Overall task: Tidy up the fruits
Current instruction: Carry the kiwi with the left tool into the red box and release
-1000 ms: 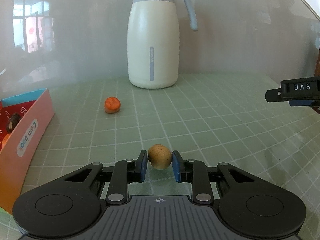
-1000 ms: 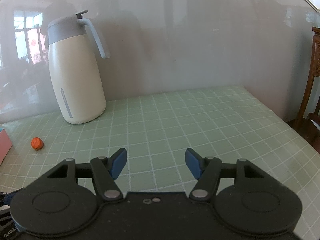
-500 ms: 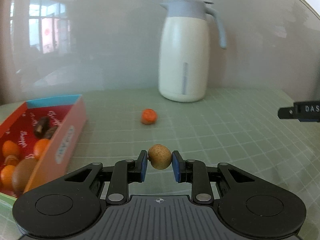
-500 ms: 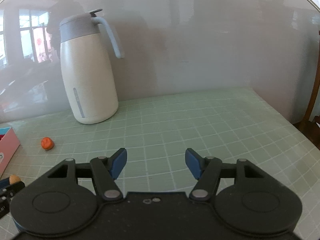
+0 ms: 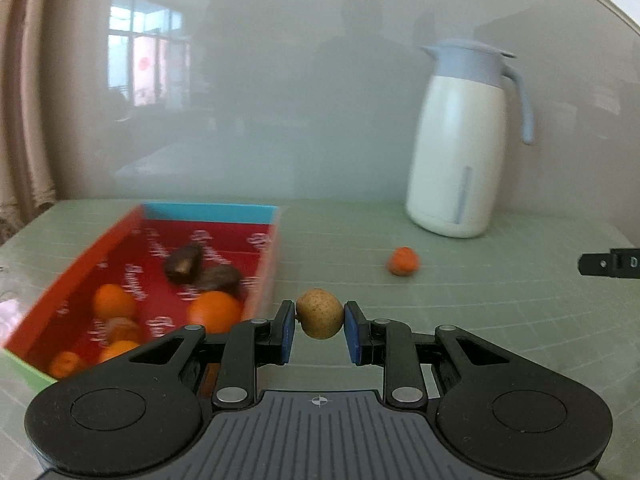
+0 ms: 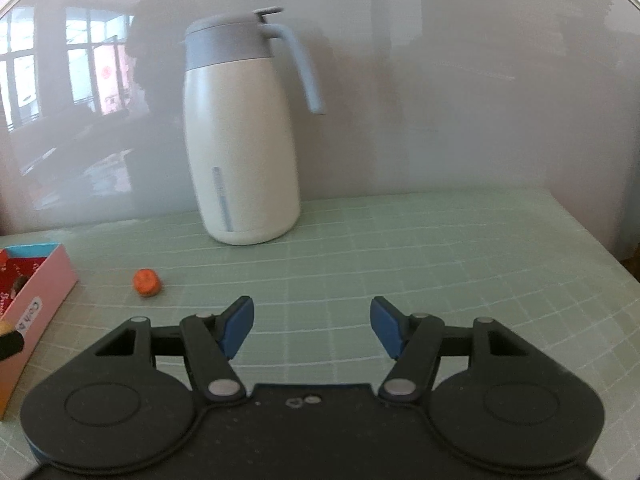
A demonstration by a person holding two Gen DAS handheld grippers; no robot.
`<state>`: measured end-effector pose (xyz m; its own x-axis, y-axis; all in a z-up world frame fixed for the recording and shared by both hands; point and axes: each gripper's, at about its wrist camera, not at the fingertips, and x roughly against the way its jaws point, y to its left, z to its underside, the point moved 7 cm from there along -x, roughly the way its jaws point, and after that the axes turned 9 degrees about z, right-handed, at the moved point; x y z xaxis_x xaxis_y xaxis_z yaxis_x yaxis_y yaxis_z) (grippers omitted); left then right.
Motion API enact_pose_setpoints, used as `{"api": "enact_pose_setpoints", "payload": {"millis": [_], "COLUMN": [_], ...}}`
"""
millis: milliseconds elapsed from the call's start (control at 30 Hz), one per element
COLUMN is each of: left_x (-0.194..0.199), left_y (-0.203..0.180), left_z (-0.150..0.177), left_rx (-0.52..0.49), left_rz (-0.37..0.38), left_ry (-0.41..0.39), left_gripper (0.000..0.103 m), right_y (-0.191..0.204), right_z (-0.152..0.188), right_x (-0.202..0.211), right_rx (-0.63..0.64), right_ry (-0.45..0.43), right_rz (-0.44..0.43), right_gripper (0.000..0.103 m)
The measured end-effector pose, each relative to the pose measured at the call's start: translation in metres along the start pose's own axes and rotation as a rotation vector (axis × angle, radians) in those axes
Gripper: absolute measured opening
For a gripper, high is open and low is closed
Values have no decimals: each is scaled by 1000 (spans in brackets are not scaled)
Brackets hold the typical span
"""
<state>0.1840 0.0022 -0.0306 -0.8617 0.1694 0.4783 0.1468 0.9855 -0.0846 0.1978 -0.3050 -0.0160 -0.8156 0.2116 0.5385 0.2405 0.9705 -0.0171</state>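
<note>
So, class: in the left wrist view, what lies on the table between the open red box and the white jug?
Only the small orange fruit on the table between red box and white jug; otherwise bare mat.

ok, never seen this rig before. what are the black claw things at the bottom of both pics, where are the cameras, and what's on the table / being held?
No robot arm here: a person holds a two-finger gripper in each hand, and each gripper carries a fisheye camera that looks forward along its fingers. The black shape at the bottom of each picture is that gripper's own body.

Left wrist view: the left gripper is shut on a small brownish fruit, beside an open red box that holds oranges and darker fruit.

Right wrist view: the right gripper is open, with nothing between its blue pads.

On the green gridded mat stand a cream jug with a grey lid and one small orange fruit, loose, outside the box. The dark piece at the left view's right edge is probably the other gripper.
</note>
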Motion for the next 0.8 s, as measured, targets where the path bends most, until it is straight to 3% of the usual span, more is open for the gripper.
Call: {"api": "enact_pose_setpoints", "payload": {"millis": [100, 233, 367, 800], "left_x": [5, 13, 27, 31], "left_y": [20, 23, 42, 134], "left_z": [-1, 0, -9, 2], "left_rx": [35, -8, 28, 166], "left_rz": [28, 22, -30, -205], "left_ry": [-5, -30, -94, -67], "left_gripper": [27, 27, 27, 27], "right_y": [16, 36, 54, 67], "right_z": [1, 2, 3, 9], "right_x": [1, 1, 0, 1], "right_rx": [15, 34, 54, 78], "right_ry": [2, 3, 4, 12], "right_rz": [-18, -41, -57, -67], "right_gripper": [64, 64, 64, 64]}}
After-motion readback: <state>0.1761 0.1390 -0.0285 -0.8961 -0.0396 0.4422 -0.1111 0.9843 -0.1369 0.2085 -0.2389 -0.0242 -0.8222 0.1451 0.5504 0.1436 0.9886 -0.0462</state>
